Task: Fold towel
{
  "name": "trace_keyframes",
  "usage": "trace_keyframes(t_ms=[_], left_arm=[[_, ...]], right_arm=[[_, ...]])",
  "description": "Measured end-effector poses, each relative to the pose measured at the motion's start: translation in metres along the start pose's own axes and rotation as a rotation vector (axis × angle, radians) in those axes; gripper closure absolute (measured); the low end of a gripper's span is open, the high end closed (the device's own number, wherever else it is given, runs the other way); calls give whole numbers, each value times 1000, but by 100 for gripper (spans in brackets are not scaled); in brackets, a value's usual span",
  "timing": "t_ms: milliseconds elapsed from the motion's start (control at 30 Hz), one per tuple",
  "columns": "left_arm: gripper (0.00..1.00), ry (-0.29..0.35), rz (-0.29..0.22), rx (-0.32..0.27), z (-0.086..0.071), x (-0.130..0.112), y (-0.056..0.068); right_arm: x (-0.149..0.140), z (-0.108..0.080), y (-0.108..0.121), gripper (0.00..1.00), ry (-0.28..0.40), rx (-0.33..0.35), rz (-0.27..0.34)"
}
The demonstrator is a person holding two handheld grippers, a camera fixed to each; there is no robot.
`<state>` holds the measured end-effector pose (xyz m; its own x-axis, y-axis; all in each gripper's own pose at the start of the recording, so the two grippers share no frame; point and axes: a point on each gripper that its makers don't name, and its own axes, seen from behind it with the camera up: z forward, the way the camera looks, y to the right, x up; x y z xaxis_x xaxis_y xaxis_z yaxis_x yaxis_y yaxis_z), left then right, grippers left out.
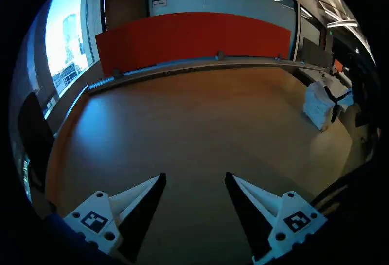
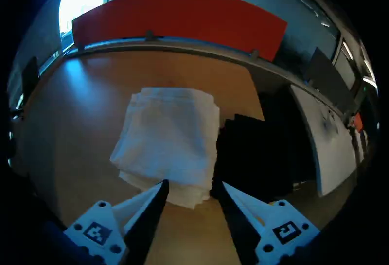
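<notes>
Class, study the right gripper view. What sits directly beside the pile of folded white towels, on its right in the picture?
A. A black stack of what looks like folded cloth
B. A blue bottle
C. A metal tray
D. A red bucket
A: a black stack, apparently folded cloth, lies close against the white towel pile on the wooden table, just ahead of the right gripper, whose jaws stand open.
</notes>
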<state>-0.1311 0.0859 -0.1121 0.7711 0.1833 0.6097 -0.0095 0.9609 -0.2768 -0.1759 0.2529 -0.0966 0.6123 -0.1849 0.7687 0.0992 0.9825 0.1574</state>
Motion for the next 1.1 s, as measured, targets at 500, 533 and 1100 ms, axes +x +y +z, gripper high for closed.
trace_keyframes(t_ms=[500, 533, 1100], left_arm=[[10, 49, -36, 15, -3, 8, -7], [10, 53, -41, 20, -3, 9, -8], [10, 179, -97, 83, -12, 41, -32]], right_arm=[[38, -11, -19, 8, 138, -16, 79], [43, -12, -21, 8, 158, -17, 91], [111, -40, -42, 9, 466, -36, 213]])
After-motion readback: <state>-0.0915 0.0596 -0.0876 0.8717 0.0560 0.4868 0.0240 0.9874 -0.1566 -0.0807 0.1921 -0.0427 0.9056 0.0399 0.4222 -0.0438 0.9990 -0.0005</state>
